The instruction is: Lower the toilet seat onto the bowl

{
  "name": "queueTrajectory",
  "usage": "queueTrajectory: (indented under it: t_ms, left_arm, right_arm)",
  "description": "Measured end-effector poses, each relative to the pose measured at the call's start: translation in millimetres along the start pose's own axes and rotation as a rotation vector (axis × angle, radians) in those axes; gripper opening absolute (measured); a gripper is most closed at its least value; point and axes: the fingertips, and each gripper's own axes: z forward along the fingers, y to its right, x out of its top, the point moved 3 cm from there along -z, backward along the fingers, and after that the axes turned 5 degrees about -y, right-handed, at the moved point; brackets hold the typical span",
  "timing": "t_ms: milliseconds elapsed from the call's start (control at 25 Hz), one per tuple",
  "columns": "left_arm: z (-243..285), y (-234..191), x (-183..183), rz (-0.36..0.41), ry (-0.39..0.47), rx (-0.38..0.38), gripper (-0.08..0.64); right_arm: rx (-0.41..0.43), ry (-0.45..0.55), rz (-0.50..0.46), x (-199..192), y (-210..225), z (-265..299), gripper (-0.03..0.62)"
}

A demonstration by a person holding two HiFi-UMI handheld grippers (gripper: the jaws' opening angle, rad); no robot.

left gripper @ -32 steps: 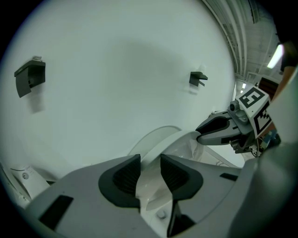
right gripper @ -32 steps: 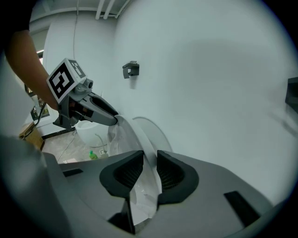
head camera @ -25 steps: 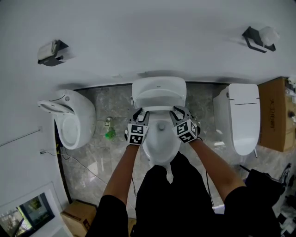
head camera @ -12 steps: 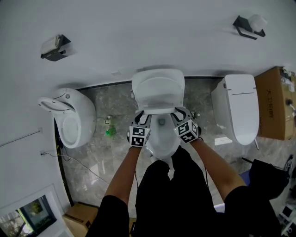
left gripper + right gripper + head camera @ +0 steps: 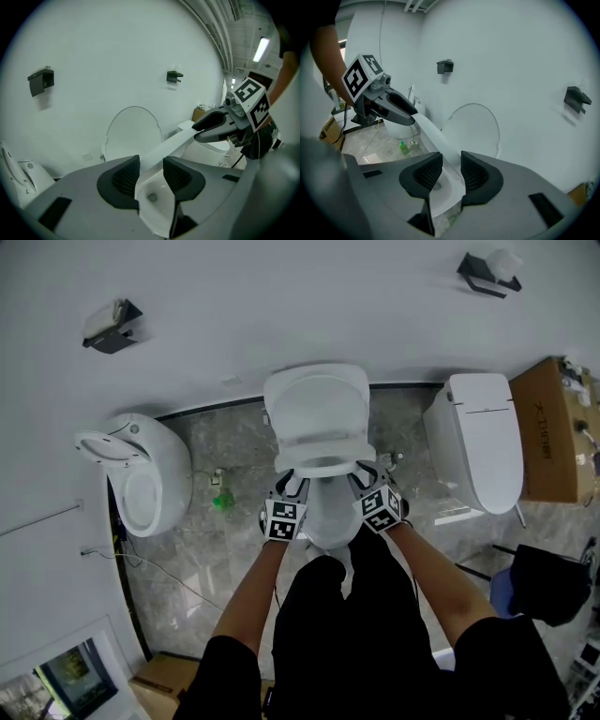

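Jaws of the left hand-held gripper [image 5: 151, 176] bracket the front rim of the toilet seat [image 5: 171, 144], pads on it, and have just been easing apart. The right hand-held gripper [image 5: 451, 171] does likewise at the rim's other side. Between them the seat hangs tilted, partway down, above the bowl [image 5: 330, 517] and clear of the upright lid [image 5: 317, 404]. Lowering seems about half done; setting the seat flat on the bowl remains.

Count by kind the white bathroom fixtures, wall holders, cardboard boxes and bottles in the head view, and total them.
White bathroom fixtures: 3
Dark wall holders: 2
Cardboard boxes: 2
Green bottle: 1
Total: 8
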Motion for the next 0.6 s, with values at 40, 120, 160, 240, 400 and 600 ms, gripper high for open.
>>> queueTrajectory:
  t_ms: [40,120,160,240,400,600]
  left_arm:
    - [-1.6,2.6,-3.9,0.004,0.001,-0.002,0.16]
    - [-4.1,7.7,-11.7,0.014,0.01,-0.007,0.164]
    - [-5.5,10.5,-15.9,0.018,0.012,-0.008,0.166]
    - [-8.9,16.5,-26.2,0.012,-0.002,-0.009,0.166]
    - [-13.1,28.1,-45.2,0.024,0.002,0.004,0.166]
    - [-18.2,42.0,-69.4,0.052,-0.01,-0.002,0.166]
  right_arm:
    - [-0.003,-0.004,-0.003,-3.2,-3.7,-1.7,0.123]
    - [-0.009,-0.011,-0.01,-9.8,-11.2,-5.2,0.124]
    - [-0.012,-0.013,-0.014,-13.3,-15.0,-7.0,0.124]
    - [-0.019,-0.018,-0.02,-20.1,-22.2,-9.7,0.124]
    - [-0.033,-0.033,-0.03,-35.4,-37.5,-13.9,0.126]
    - [-0.047,-0.058,-0.041,-56.1,-56.8,-17.9,0.127]
